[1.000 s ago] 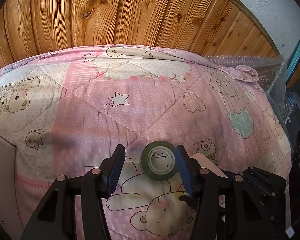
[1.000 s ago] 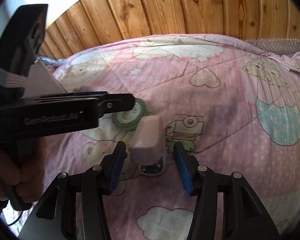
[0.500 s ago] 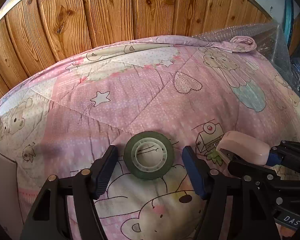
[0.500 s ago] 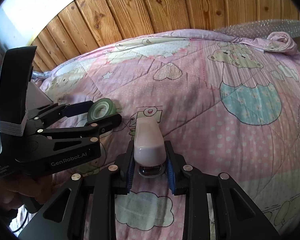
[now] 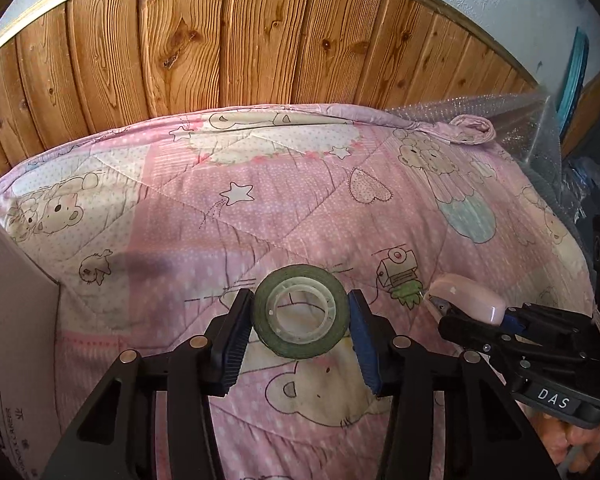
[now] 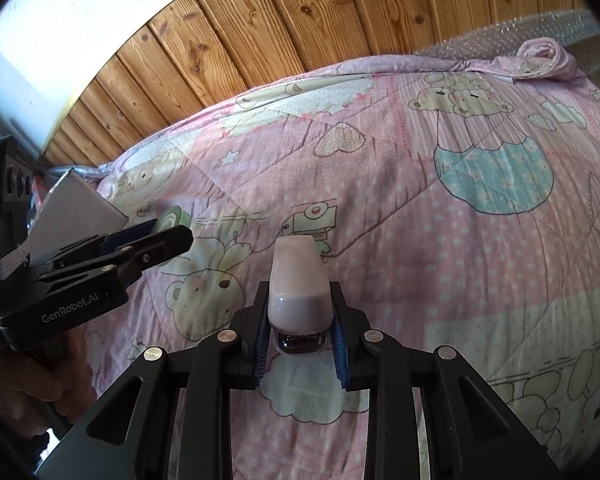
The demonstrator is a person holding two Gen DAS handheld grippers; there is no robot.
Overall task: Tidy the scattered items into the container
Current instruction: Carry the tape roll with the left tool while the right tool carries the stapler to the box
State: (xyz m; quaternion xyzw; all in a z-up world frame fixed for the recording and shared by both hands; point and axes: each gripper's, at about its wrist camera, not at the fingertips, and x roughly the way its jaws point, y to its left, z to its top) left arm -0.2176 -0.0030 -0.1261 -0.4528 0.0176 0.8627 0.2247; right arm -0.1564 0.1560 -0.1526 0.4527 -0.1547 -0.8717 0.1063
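While the left gripper (image 5: 300, 320) clamps the tape roll (image 5: 300, 317), the right gripper (image 6: 300, 334) clamps the pink stapler (image 6: 298, 280).

My left claw (image 5: 300, 332) is black angular linkage with silver screw heads and ribbed blue pads (image 5: 362, 340). My right claw (image 6: 300, 344) matches it. White lettering reads "GenRobot.AI" on one body, "DAS" on the other.

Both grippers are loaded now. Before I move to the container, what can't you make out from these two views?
- Box, left view: cut off by the frame edge, so its opening is unseen.
- Box, right view: mostly behind the left gripper.
- Tape, right view: half hidden by that gripper.
- Stapler underside, right view: covered by the right gripper.
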